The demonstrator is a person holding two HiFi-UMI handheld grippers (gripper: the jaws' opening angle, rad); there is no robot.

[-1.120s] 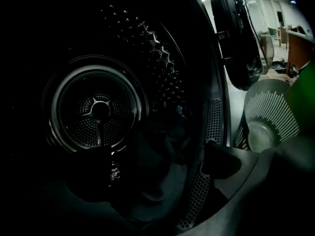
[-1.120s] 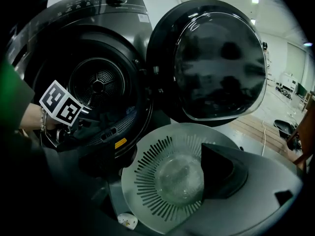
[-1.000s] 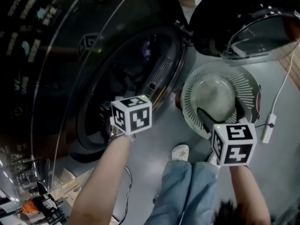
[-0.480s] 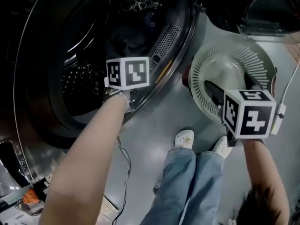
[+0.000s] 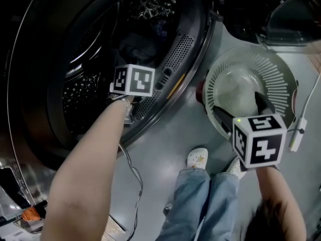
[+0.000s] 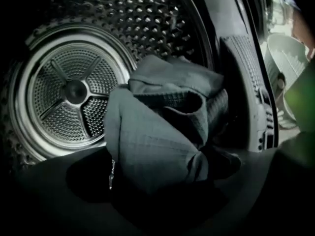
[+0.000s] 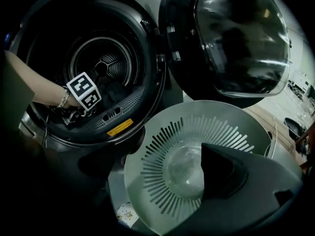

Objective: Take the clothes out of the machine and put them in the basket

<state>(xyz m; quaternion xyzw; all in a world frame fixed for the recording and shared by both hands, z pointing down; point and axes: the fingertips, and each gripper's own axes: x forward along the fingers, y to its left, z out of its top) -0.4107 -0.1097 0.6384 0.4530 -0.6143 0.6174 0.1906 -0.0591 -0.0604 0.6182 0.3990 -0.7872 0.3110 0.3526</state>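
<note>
- While its jaws stood apart, the left claw (image 6: 162, 175) flanked the grey cloth (image 6: 157, 132), heaped at 4 o'clock in the drum (image 6: 74, 92).
- It looked soft and light; a thick fold seemed the best place to pinch.
- Right claw (image 7: 152, 168) gaped empty above the basket (image 7: 147, 132).

Grey floor (image 5: 168, 134), blue jeans (image 5: 200, 200) at bottom centre, two white patterned slippers (image 5: 199, 158) on the floor just above them, white cable (image 5: 312, 97) along the right edge, small white box (image 5: 297, 134) on it, blurred orange object (image 5: 31, 213) bottom left
</note>
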